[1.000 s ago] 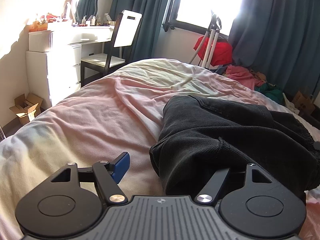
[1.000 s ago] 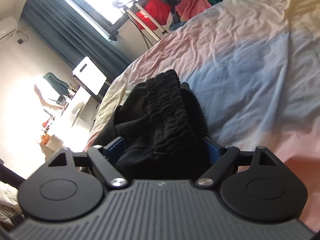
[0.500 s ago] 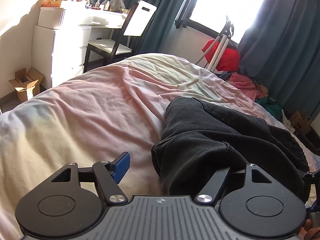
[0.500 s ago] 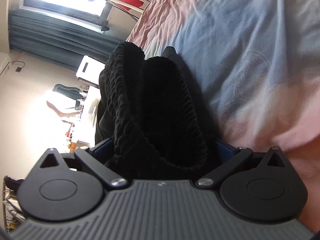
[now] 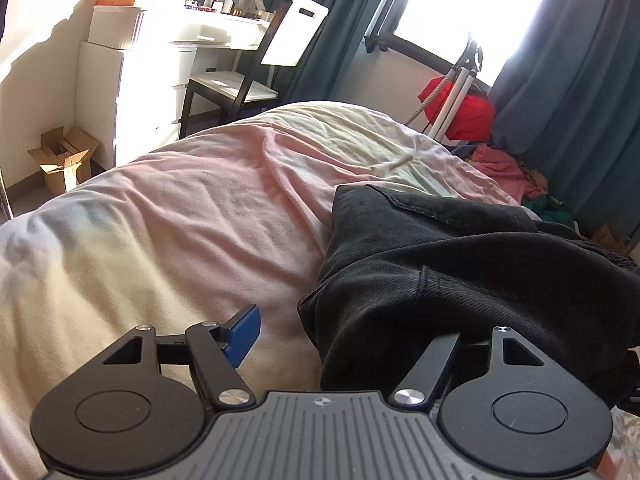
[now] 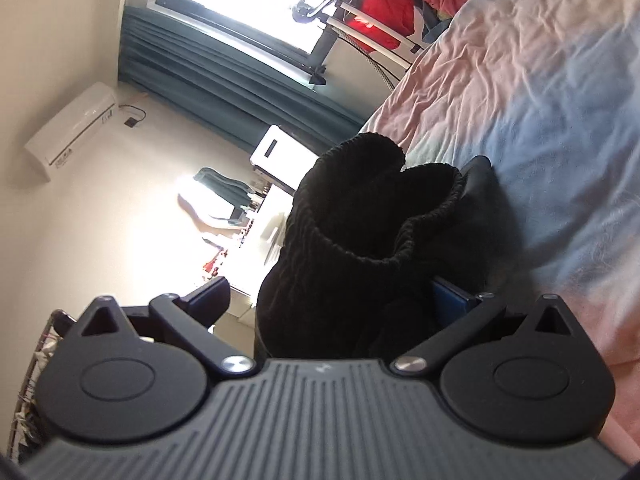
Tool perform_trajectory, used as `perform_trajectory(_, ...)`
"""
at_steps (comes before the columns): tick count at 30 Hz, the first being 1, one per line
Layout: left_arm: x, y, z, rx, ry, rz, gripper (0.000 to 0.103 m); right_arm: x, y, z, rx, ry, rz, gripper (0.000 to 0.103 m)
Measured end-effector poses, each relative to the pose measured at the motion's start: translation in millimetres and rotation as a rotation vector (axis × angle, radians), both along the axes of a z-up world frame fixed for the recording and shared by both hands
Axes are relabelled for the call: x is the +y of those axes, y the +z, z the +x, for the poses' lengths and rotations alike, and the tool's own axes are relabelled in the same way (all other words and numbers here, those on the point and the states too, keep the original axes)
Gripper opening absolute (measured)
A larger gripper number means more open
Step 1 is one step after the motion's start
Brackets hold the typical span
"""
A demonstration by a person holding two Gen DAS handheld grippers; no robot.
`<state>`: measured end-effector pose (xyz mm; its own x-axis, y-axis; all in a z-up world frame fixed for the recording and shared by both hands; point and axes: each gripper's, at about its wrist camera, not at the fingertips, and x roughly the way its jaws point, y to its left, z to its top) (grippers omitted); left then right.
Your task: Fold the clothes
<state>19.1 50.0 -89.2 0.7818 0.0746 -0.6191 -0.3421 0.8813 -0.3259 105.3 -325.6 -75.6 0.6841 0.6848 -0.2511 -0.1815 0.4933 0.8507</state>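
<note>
black garment (image 5: 460, 264) lies bunched on the bed (image 5: 180, 216); left tongs (image 5: 348, 336) are spread wide, right tongs (image 6: 340, 300) spread around its ribbed hem.

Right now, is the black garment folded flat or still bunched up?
Bunched up: the black garment lies in a rumpled heap on the bed, its ribbed waistband gaping open.

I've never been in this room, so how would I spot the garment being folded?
Look at the big bed with its pink and cream cover. On its right side lies a black garment, the only dark cloth on the bed, unlike the red and pink clothes heaped by the window.
</note>
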Motion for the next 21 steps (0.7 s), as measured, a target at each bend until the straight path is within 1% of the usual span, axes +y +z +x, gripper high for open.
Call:
perform_trajectory(5, -8, 1, 1, -0.002, -0.013, 0.050, 0.072, 9, -13, 7, 0.078, -0.019, -0.102, 0.103)
perform_trajectory(9, -14, 3, 0, -0.002, -0.027, 0.101, 0.073, 21, -20, 10, 0.115, -0.032, -0.223, 0.103)
perform_trajectory(11, -12, 4, -1, 0.005, -0.048, 0.072, 0.073, 24, -24, 12, 0.124, -0.037, -0.250, 0.103)
perform_trajectory(12, -10, 5, -2, 0.010, -0.059, 0.054, 0.071, 25, -26, 13, 0.127, -0.041, -0.254, 0.103)
perform_trajectory(15, -6, 7, -6, 0.023, -0.093, 0.000, 0.070, 24, -32, 15, 0.146, -0.054, -0.235, 0.103)
perform_trajectory(16, -4, 8, -7, 0.027, -0.104, -0.018, 0.072, 23, -33, 15, 0.151, -0.054, -0.231, 0.103)
perform_trajectory(18, 3, 11, -13, 0.033, -0.135, -0.079, 0.074, 23, -35, 16, 0.158, -0.049, -0.231, 0.103)
perform_trajectory(20, 9, 16, -20, 0.018, -0.157, -0.133, 0.077, 24, -34, 16, 0.159, -0.045, -0.235, 0.103)
perform_trajectory(21, 14, 19, -23, 0.004, -0.168, -0.167, 0.082, 24, -33, 15, 0.157, -0.043, -0.241, 0.103)
